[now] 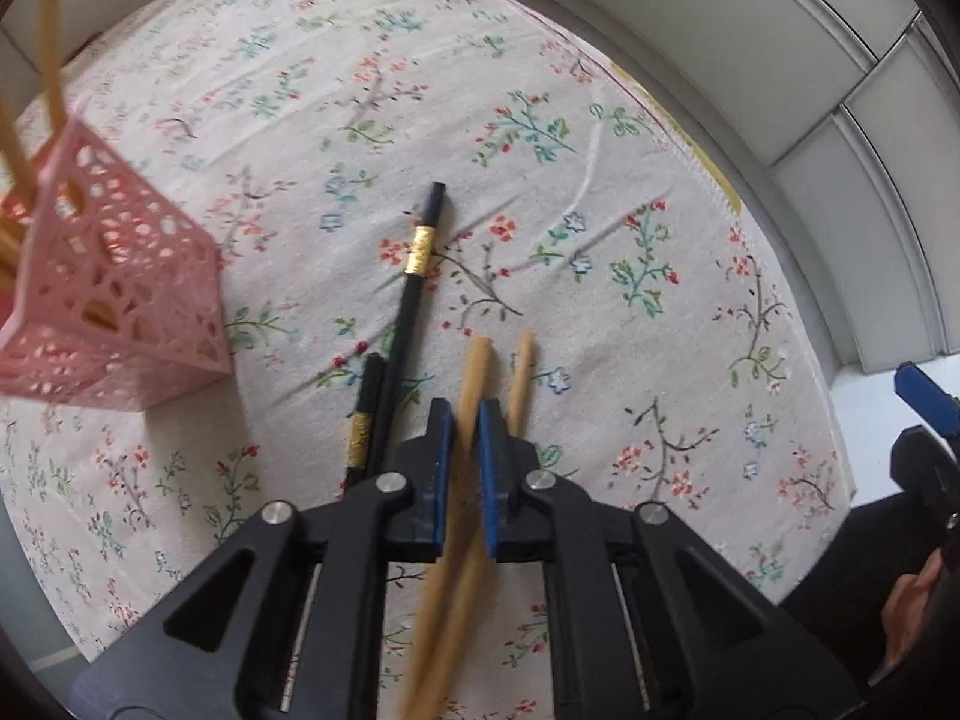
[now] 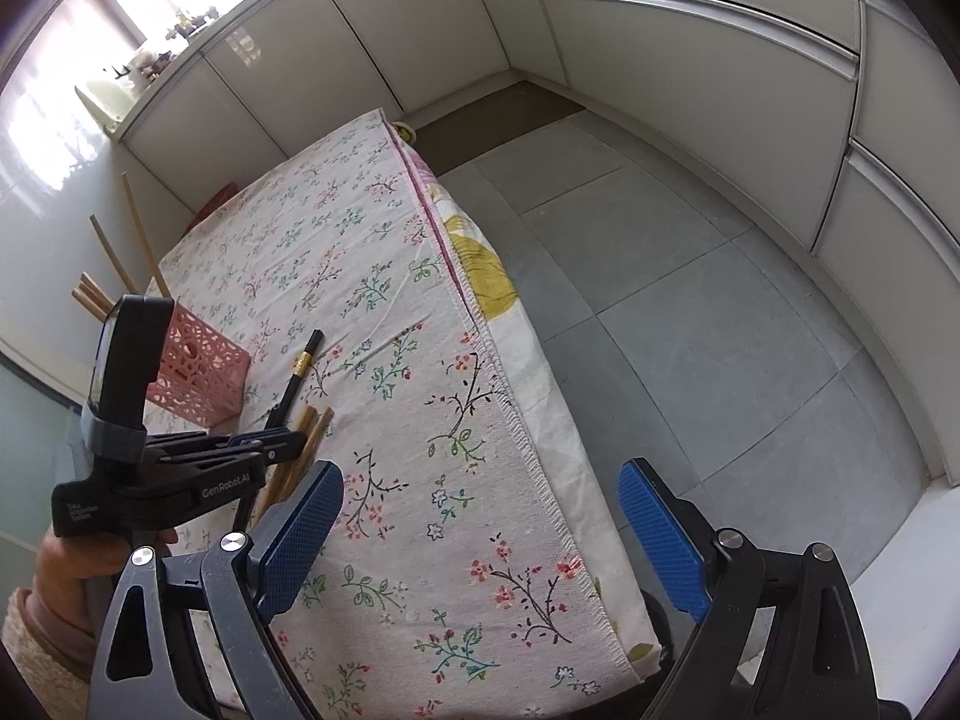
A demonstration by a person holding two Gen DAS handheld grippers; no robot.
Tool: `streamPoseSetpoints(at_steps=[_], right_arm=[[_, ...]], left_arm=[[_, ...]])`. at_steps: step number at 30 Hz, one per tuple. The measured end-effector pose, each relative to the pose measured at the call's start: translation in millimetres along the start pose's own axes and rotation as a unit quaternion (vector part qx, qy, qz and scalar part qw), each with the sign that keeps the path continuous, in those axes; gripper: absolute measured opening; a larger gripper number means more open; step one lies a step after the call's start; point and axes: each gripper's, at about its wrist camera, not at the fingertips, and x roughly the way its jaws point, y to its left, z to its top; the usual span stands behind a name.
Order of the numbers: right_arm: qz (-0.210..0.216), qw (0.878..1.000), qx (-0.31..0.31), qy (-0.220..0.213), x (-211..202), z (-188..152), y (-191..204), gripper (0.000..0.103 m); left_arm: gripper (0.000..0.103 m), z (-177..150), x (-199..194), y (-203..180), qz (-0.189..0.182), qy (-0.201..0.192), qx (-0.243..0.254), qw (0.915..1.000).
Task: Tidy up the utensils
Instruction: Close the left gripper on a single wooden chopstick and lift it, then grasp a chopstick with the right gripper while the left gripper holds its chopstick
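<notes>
Chopsticks are being gathered into the pink basket (image 1: 114, 288), which already holds several wooden ones. Left gripper (image 1: 465, 420) has its jaws pinched on one wooden chopstick (image 1: 474, 372), just right of the basket; a second wooden one (image 1: 522, 378) and two black chopsticks (image 1: 414, 300) lie on the floral cloth (image 1: 600, 240) between (easy to snag). Lifting clear, then tipping into the basket, looks next. Right gripper (image 2: 480, 534) hangs spread and empty near the cloth's edge, well away from the basket.

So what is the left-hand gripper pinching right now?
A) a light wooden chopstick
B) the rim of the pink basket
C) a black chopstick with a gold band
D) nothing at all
A: the left gripper has its blue pads closed on a light wooden chopstick, while the black chopsticks lie on the cloth beside it.
</notes>
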Motion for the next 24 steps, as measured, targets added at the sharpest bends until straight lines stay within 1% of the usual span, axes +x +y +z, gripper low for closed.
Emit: streamPoseSetpoints(at_steps=[2, 5, 6, 9, 11, 13, 16, 18, 19, 22, 23, 24], right_arm=[[-0.001, 1.0, -0.006, 0.002, 2, 0, 5, 0.094], [-0.001, 1.0, -0.018, 0.006, 5, 0, 18, 0.094], [0.002, 1.0, -0.026, 0.008, 7, 0, 25, 0.094], [-0.005, 0.999, -0.048, 0.012, 16, -1, 48, 0.094], [-0.011, 0.997, -0.065, 0.029, 28, -2, 66, 0.094], [-0.017, 0.996, -0.076, 0.042, 39, -2, 81, 0.094], [-0.037, 0.993, -0.095, 0.066, 60, 4, 104, 0.094], [-0.073, 0.987, -0.114, 0.092, 82, 9, 119, 0.094], [-0.087, 0.984, -0.114, 0.11, 93, 11, 124, 0.094], [-0.085, 0.982, -0.088, 0.147, 120, 12, 130, 0.093], [-0.089, 0.98, -0.084, 0.155, 126, 11, 132, 0.094], [-0.101, 0.981, -0.089, 0.142, 127, 11, 136, 0.092]], left_arm=[[0.008, -17, -21, 2, -0.001, -0.045, -0.003, 0.999], [0.008, -39, -65, 5, -0.001, -0.108, -0.001, 0.9942], [0.008, -48, -82, 8, 0.005, -0.125, 0.0, 0.9921], [0.008, -76, -125, 30, 0.014, -0.173, -0.006, 0.9847], [0.008, -94, -149, 50, 0.025, -0.203, -0.016, 0.9787], [0.008, -107, -159, 64, 0.031, -0.226, -0.025, 0.9733], [0.008, -122, -181, 78, 0.039, -0.254, -0.043, 0.9654], [0.008, -130, -190, 84, 0.042, -0.268, -0.052, 0.961], [0.008, -134, -191, 87, 0.043, -0.277, -0.055, 0.9583], [0.008, -144, -199, 93, 0.046, -0.296, -0.059, 0.9523], [0.008, -146, -202, 96, 0.045, -0.301, -0.062, 0.9505], [0.008, -148, -203, 98, 0.042, -0.304, -0.066, 0.9493]])
